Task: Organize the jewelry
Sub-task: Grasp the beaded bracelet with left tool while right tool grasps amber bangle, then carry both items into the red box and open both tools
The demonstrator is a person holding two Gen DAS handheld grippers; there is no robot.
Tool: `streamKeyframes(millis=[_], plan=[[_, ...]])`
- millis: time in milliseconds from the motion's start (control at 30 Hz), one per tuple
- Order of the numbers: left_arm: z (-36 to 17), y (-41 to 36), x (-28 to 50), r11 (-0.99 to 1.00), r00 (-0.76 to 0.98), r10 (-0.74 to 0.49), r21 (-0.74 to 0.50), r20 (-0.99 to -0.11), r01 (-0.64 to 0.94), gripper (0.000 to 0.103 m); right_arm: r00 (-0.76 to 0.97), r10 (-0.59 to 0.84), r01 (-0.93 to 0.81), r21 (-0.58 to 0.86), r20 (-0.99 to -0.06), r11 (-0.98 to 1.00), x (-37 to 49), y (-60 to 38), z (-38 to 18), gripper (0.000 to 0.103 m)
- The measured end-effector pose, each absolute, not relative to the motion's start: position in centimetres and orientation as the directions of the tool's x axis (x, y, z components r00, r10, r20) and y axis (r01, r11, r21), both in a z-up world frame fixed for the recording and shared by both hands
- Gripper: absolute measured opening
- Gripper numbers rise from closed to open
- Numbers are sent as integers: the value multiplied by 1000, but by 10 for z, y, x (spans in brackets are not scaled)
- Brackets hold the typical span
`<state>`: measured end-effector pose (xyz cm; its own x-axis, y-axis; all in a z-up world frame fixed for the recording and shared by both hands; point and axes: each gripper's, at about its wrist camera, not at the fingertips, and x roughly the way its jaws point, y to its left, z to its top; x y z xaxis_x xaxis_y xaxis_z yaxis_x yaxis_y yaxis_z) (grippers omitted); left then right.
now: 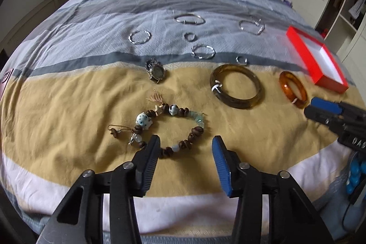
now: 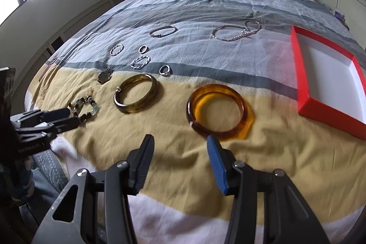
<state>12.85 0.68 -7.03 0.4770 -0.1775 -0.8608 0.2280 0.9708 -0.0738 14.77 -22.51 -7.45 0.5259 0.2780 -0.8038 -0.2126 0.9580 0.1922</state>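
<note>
Jewelry lies spread across a striped bed cover (image 1: 68, 106) as two hand-held tongs lean in from the foot of the bed.

From the left wrist, the left gripper (image 1: 186, 144) stands spread, nothing pinched; its left finger (image 1: 148, 159) overlaps the near rim of a beaded bracelet (image 1: 169, 129), though contact cannot be told. At 11 o'clock of the bracelet lies a watch (image 1: 156, 71); at 1 o'clock a dark bangle (image 1: 235, 86), and further right at 2 o'clock an amber bangle (image 1: 292, 89). The right gripper (image 1: 320, 109) enters at 3 o'clock of the frame, just beside the amber bangle. The red box (image 1: 308, 56), open and white inside, sits at 1 o'clock of that bangle.

On the blue-grey stripes beyond, silver pieces are scattered: a twisted hoop (image 1: 139, 37), a second hoop (image 1: 203, 52), a small ring (image 1: 190, 36), another ring (image 1: 241, 60), a slim bangle (image 1: 189, 19) and a chain bracelet (image 1: 251, 25).

From the right wrist, the right gripper's jaws are likewise spread and hold nothing. The blue fingertip (image 2: 213, 148) overlaps the amber bangle's near edge at 6 o'clock; touch cannot be told. The left gripper shows at 9 o'clock of the frame, over the beaded bracelet.
</note>
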Motion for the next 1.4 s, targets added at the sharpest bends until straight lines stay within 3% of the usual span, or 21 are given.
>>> streamKeyframes(millis=[400, 467, 533, 600, 1033, 1400], plan=[[-100, -4, 152, 958, 411, -162, -43, -897, 283, 32, 443, 323, -236, 239, -836, 942, 198, -221, -108, 33], [-101, -2, 152, 957, 401, -187, -73, -897, 282, 27, 439, 334, -233, 253, -834, 939, 202, -221, -112, 22], [-101, 0, 152, 953, 388, -220, -112, -895, 283, 16, 437, 350, -222, 278, -829, 935, 206, -223, -117, 14], [-101, 0, 150, 947, 372, -247, -141, -895, 288, 11, 438, 365, -213, 300, -822, 930, 209, -225, -119, 12], [-73, 20, 123, 908, 378, -420, -374, -825, 190, 10, 502, 421, -207, 368, -755, 906, 175, -232, -88, 9], [-8, 8, 89, 893, 487, -450, -364, -748, 265, 10, 593, 409, -229, 341, -694, 912, 118, -240, -31, 9]])
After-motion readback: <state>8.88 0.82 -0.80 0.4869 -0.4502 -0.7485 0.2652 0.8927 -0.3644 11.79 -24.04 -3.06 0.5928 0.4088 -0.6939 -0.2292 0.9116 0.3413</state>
